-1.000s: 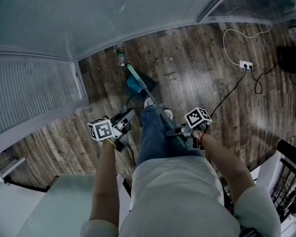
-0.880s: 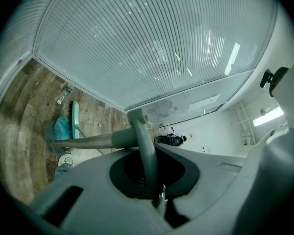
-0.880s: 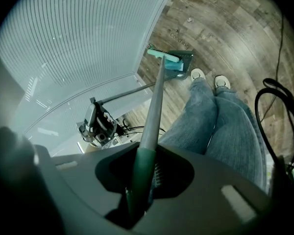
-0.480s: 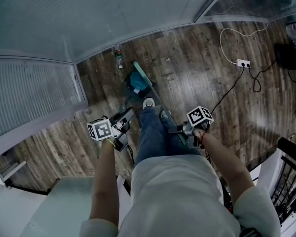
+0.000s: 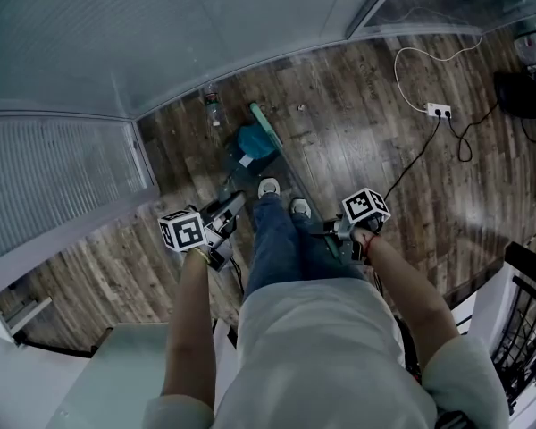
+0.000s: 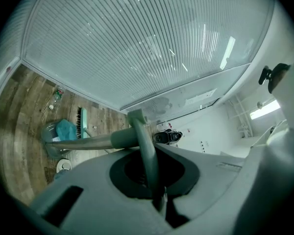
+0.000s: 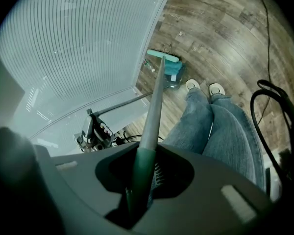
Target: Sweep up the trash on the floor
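My left gripper point(image 5: 228, 211) is shut on the handle of the dustpan point(image 5: 247, 147), which stands on the wood floor just ahead of the person's shoes with teal trash inside. In the left gripper view the handle point(image 6: 88, 142) runs from the jaws down to the dustpan point(image 6: 59, 133). My right gripper point(image 5: 330, 232) is shut on the broom handle point(image 7: 154, 102). The teal broom head point(image 5: 262, 115) rests on the floor at the dustpan's far side. A plastic bottle point(image 5: 213, 105) lies by the wall, left of the broom head. A small scrap point(image 5: 299, 107) lies to the right.
Ribbed glass wall panels point(image 5: 161, 34) close off the far side and the left. A white power strip point(image 5: 438, 111) with a white cord and a black cable point(image 5: 411, 177) lie on the floor at the right. A black railing point(image 5: 529, 311) stands at the right edge.
The broom head has swung right, away from the bottle, to the far side of the dustpan. The left gripper and the dustpan have hardly moved.
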